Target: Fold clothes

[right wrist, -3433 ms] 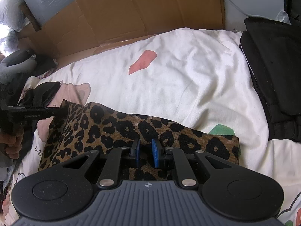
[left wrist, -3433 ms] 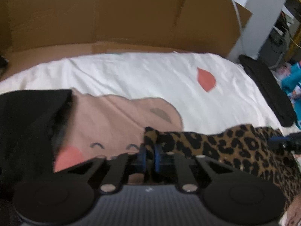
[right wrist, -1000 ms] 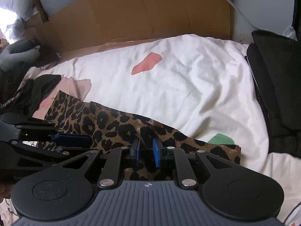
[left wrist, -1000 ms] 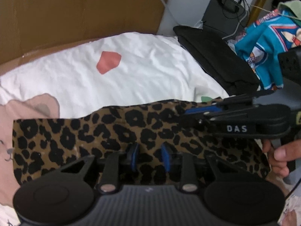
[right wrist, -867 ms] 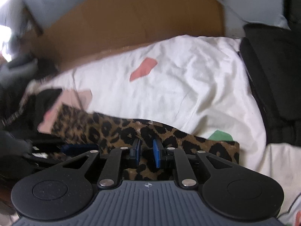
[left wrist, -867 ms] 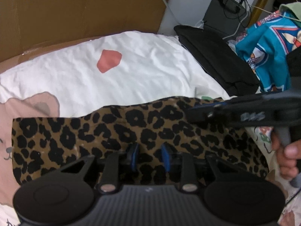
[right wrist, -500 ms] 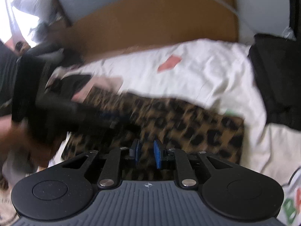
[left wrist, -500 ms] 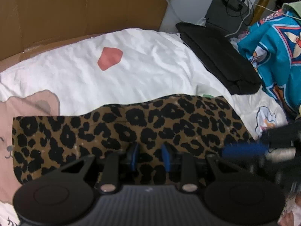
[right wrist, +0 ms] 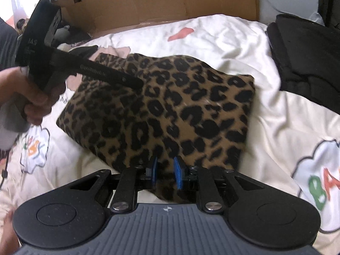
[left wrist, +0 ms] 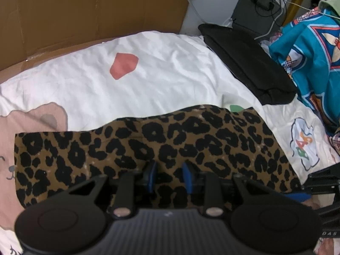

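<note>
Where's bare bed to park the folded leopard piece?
Widest free patch: white sheet between the cardboard and leopard garment, around the red patch. Also sheet right of the garment in the right wrist view. Crowded: black clothes, teal fabric, left gripper.

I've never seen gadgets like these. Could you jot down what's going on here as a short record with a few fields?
Activity: folding clothes on a bed
Garment: leopard-print cloth, lying folded in a flat rectangle
Surface: white cartoon-print sheet
Left gripper: over the cloth, fingers slightly apart
Right gripper: at the cloth's near edge, fingers slightly apart
Nearby: black folded garment, teal patterned fabric, cardboard behind the bed
</note>
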{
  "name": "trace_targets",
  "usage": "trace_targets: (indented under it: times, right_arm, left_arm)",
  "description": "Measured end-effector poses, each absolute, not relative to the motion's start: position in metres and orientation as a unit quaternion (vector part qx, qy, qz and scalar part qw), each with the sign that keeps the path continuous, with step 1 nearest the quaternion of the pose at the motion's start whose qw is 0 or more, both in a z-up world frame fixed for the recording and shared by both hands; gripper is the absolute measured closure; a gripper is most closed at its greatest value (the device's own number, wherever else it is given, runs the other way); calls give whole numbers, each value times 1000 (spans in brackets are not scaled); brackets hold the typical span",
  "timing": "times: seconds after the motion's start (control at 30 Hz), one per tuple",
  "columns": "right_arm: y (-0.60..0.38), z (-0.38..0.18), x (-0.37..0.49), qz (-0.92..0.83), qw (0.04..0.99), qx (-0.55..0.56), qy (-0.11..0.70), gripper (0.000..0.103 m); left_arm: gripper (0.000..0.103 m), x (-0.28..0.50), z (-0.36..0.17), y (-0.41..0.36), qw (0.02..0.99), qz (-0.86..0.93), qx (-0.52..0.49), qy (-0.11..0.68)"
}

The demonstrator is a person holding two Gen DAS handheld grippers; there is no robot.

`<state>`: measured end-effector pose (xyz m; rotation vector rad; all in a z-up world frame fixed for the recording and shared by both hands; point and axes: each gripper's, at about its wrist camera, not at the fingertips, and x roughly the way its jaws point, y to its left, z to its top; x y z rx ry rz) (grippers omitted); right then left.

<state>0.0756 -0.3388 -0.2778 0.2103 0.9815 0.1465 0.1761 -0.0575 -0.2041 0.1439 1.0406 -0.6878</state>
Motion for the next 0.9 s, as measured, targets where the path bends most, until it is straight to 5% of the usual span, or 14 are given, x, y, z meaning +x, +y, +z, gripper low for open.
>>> trace_targets:
  times: [0.9]
  right_arm:
    - [-353, -265, 63, 36, 879, 103, 465, 75]
  left_arm:
    - [72, 177, -206, -60, 811, -316, 60, 489]
